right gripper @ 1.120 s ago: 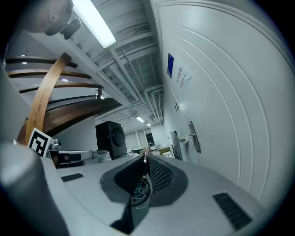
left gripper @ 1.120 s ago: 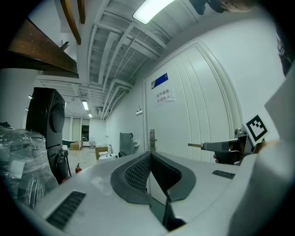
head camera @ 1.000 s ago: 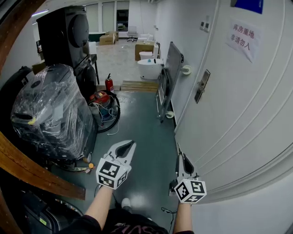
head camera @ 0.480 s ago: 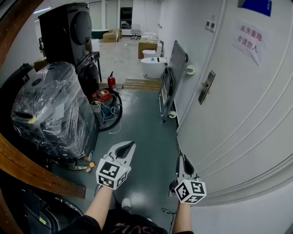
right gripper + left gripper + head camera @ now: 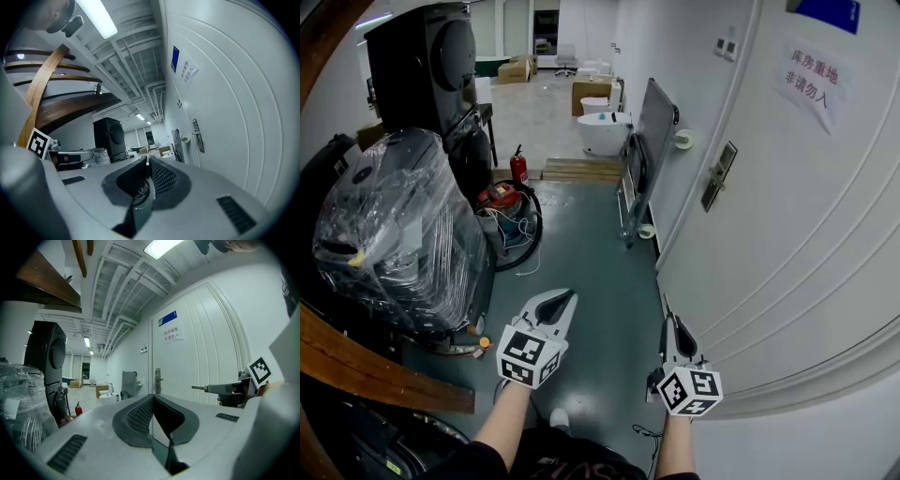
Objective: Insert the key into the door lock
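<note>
- The right gripper (image 5: 671,321) has its jaws closed on the key (image 5: 198,388). The thin metal blade sticks out past the jaw tips and points along the white door (image 5: 787,225), close beside its lower panel.
- The left gripper (image 5: 569,294) is held over the grey floor (image 5: 581,244) with its jaws shut tip to tip and nothing between them.
- The lock plate (image 5: 715,175) with its handle sits farther along the door, well apart from the key. Only bare door surface lies between them.
- A paper sign (image 5: 813,75) is stuck higher on the door, and part of a blue sign (image 5: 825,11) shows above it.
- Past the lock, a grey panel on casters (image 5: 649,141) leans by the wall, with a tape roll (image 5: 681,142) beside it.
- To the left stands a plastic-wrapped machine (image 5: 394,234) with a tall black unit (image 5: 441,66) behind it. A red vacuum (image 5: 497,199) with a coiled hose and a fire extinguisher (image 5: 518,167) are on the floor nearby.
- Farther off are a wooden pallet (image 5: 581,171), a white tub (image 5: 602,133) and cardboard boxes (image 5: 517,70) — what the boxes hold cannot be made out.
</note>
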Tool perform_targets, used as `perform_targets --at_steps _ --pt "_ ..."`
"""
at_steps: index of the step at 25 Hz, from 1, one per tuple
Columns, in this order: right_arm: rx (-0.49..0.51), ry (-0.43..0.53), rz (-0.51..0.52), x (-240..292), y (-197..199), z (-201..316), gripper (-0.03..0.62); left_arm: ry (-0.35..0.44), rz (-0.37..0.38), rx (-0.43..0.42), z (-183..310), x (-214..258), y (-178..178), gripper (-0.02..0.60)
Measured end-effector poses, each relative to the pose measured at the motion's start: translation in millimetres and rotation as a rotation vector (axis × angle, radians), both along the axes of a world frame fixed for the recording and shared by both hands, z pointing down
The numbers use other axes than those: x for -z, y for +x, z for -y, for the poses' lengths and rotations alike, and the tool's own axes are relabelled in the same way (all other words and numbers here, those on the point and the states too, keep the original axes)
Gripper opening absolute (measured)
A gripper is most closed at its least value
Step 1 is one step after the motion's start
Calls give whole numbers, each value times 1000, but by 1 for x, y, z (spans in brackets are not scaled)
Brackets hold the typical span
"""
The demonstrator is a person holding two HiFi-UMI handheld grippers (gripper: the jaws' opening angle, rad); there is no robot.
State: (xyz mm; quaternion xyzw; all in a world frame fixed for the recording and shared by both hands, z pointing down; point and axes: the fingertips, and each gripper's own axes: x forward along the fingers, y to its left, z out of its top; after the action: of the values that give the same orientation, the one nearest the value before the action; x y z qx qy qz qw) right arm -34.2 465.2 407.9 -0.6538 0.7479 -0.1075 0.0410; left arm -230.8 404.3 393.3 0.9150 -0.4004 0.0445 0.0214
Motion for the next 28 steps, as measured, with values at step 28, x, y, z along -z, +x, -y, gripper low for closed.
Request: perform_targets --at_steps 28 --pt "-46 1 -13 2 -50 55 80 27 23 -64 56 2 -42 12"
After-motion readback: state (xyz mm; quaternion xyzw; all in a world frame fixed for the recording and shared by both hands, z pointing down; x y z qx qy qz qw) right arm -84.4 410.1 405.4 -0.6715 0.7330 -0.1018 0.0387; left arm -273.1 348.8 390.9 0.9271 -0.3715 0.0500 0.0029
